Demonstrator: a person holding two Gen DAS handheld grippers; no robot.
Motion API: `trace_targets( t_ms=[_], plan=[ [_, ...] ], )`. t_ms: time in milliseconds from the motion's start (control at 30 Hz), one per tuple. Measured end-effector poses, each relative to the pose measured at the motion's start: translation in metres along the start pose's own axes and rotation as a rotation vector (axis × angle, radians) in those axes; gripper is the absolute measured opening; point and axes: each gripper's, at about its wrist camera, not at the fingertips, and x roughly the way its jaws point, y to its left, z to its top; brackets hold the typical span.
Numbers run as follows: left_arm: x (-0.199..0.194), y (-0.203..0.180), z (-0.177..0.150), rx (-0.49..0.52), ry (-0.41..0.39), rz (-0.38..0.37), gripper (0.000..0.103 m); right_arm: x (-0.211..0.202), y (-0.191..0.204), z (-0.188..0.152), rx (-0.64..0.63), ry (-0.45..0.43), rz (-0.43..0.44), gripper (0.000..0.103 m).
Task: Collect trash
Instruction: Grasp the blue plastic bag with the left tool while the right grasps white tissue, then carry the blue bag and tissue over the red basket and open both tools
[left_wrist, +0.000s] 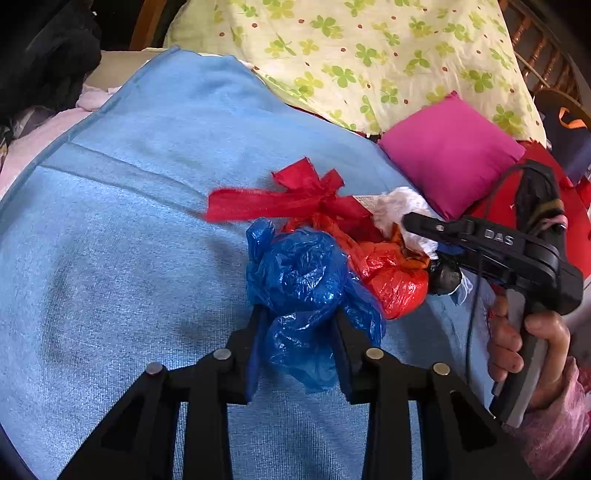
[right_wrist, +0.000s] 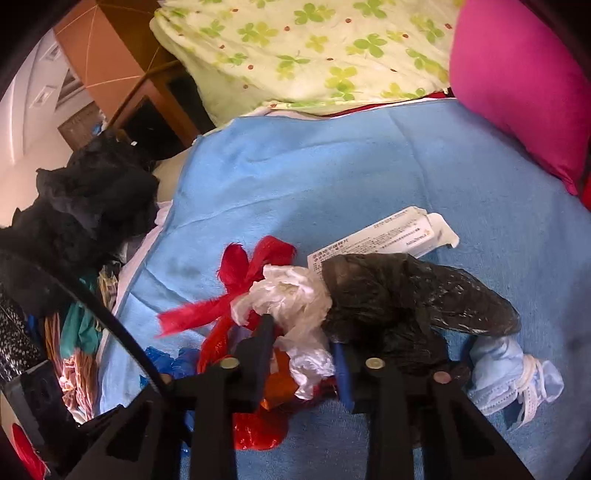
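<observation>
A heap of trash lies on a blue blanket (left_wrist: 147, 221). My left gripper (left_wrist: 299, 317) is shut on a crumpled blue plastic bag (left_wrist: 295, 269) at the heap's near side. Behind it are a red plastic bag (left_wrist: 391, 280) and a red ribbon (left_wrist: 288, 199). My right gripper (right_wrist: 303, 336) is shut on a wad of white plastic (right_wrist: 288, 291); in the left wrist view the right gripper (left_wrist: 421, 236) comes in from the right, held by a hand (left_wrist: 543, 343). A black plastic bag (right_wrist: 406, 295), a white carton (right_wrist: 388, 236) and a light blue face mask (right_wrist: 509, 376) lie beside it.
A pink cushion (left_wrist: 447, 155) and a clover-print cloth (left_wrist: 369, 55) border the blanket at the back. A pile of dark clothes (right_wrist: 92, 199) and mixed fabrics sits off the blanket's left edge. A wooden frame (right_wrist: 159, 99) stands behind.
</observation>
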Motion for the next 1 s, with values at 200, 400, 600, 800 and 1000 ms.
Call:
trace_targets(
  t_ms=[200, 400, 600, 800, 1000],
  plan=[
    [-0.015, -0.008, -0.005, 0.056, -0.046, 0.030, 0.014, -0.043, 0.012, -0.010, -0.061, -0.099, 0.049, 0.027],
    [-0.039, -0.016, -0.012, 0.083, -0.102, 0.046, 0.012, -0.093, 0.025, -0.026, -0.148, -0.196, 0.062, 0.027],
    [-0.059, -0.026, -0.024, 0.071, -0.134, 0.034, 0.010, -0.133, 0.021, -0.050, -0.180, -0.267, 0.058, 0.027],
    [-0.050, -0.022, -0.035, 0.024, -0.063, 0.122, 0.042, -0.154, 0.009, -0.069, -0.170, -0.272, 0.056, 0.027],
    [-0.039, -0.024, -0.031, -0.010, -0.065, 0.167, 0.075, -0.153, 0.008, -0.078, -0.181, -0.247, 0.052, 0.027]
  ],
)
